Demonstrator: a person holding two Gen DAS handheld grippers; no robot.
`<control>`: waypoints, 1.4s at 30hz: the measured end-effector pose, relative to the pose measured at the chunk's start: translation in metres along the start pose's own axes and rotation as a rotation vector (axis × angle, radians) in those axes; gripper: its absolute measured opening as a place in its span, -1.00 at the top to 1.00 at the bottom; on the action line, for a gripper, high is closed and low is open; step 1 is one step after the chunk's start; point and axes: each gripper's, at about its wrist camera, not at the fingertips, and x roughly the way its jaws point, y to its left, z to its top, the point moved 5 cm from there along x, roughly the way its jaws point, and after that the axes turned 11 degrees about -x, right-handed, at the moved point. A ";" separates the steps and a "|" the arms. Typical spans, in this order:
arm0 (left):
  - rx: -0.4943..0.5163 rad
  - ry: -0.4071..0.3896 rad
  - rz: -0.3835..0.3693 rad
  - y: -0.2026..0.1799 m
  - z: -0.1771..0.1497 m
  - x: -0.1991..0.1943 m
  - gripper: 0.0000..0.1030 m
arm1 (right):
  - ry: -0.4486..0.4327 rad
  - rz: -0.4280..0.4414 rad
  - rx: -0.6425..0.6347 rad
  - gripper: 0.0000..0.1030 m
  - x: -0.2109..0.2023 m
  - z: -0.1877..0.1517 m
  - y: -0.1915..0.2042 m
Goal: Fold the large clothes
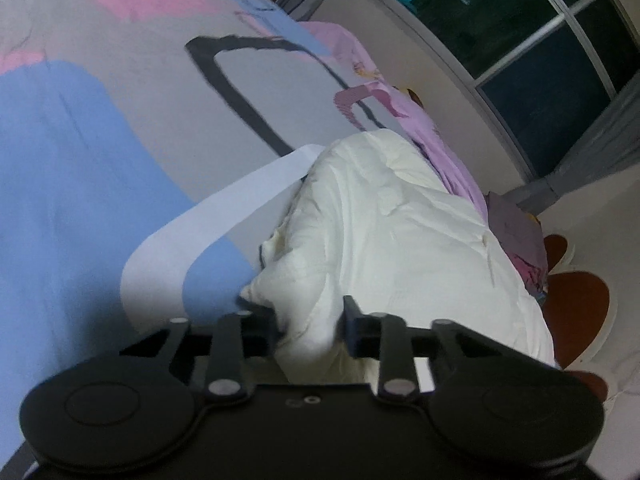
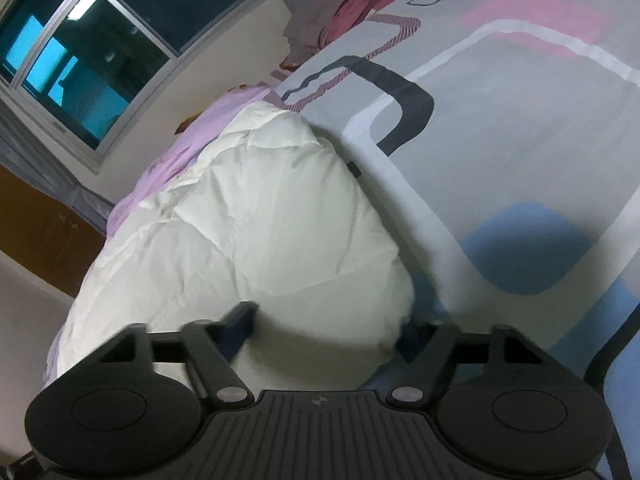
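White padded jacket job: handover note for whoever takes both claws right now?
Left claw: shut on a bunched edge of the white quilted padded jacket.
Right claw: closed around a thicker rounded fold of the same jacket, pads pressing into it.
Jacket lies in a puffy heap on the patterned grey, blue and pink bedsheet, beside a lilac garment at the bed edge.
Done: both grips set.
Left: probably lift, spread flat, then make the folds; none visible yet.
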 end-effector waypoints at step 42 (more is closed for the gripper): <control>0.305 0.041 -0.016 0.118 -0.090 -0.206 0.32 | -0.028 -0.098 -0.075 -0.25 -0.220 -0.164 -0.017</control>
